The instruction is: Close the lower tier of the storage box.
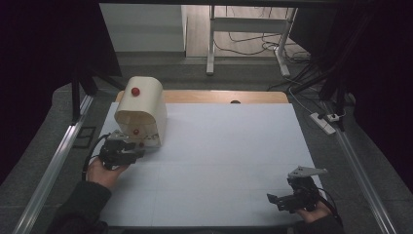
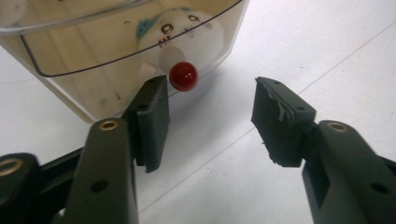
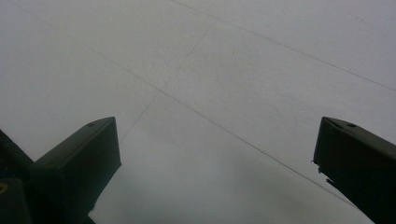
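Observation:
A cream, round-topped box (image 1: 141, 108) stands at the table's back left, with one red knob on its top (image 1: 135, 91) and another on its clear front door (image 1: 137, 131). Through that door (image 2: 116, 56) a white plush toy (image 2: 180, 30) shows inside. My left gripper (image 1: 138, 145) is open right at the box's front; in the left gripper view its jaws stand wide apart just short of the lower red knob (image 2: 183, 76), which sits by the left jaw's tip. My right gripper (image 1: 273, 201) is open and empty over the white table at the front right.
A white sheet (image 1: 219, 161) covers the table, with a wooden strip (image 1: 224, 96) along its far edge. Metal rails (image 1: 53, 165) run down both sides. A power strip (image 1: 324, 122) and cables lie on the floor at the right.

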A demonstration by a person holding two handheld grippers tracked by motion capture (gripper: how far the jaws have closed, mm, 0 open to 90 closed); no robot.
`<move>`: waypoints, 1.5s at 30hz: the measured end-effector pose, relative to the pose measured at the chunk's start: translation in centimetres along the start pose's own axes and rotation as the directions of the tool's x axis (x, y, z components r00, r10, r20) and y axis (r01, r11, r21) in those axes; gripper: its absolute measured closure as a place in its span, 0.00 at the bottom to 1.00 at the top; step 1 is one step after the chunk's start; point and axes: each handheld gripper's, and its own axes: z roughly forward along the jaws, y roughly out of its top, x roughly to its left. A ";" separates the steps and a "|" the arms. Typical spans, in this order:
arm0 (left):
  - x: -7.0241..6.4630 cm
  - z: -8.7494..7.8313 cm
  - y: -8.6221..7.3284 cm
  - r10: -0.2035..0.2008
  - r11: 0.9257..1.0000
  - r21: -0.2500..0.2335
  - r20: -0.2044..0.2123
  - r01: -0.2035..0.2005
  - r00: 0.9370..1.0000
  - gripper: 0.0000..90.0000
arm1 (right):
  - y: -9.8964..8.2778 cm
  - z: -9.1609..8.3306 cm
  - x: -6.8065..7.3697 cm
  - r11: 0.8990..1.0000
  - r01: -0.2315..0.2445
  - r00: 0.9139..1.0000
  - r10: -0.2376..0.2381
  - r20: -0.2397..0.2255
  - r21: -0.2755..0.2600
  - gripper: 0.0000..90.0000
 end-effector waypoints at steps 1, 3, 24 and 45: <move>0.0 -0.1 0.0 -0.005 1.000 -0.004 0.002 0.005 1.000 0.48 | 0.0 0.0 0.0 1.000 0.000 1.000 0.000 0.000 0.000 0.00; 0.0 -0.3 0.0 -0.011 1.000 -0.013 0.007 0.011 1.000 0.46 | 0.0 0.0 0.0 1.000 0.000 1.000 0.000 0.000 0.001 0.00; -0.2 -0.6 0.0 -0.041 0.998 -0.044 0.053 0.044 0.998 0.26 | 0.0 0.1 0.0 1.000 0.001 1.000 -0.001 -0.004 0.003 0.00; -0.9 -0.9 0.0 -0.020 0.998 -0.054 0.091 0.025 0.996 0.03 | 0.0 0.1 0.0 1.000 0.002 1.000 -0.002 -0.007 0.007 0.00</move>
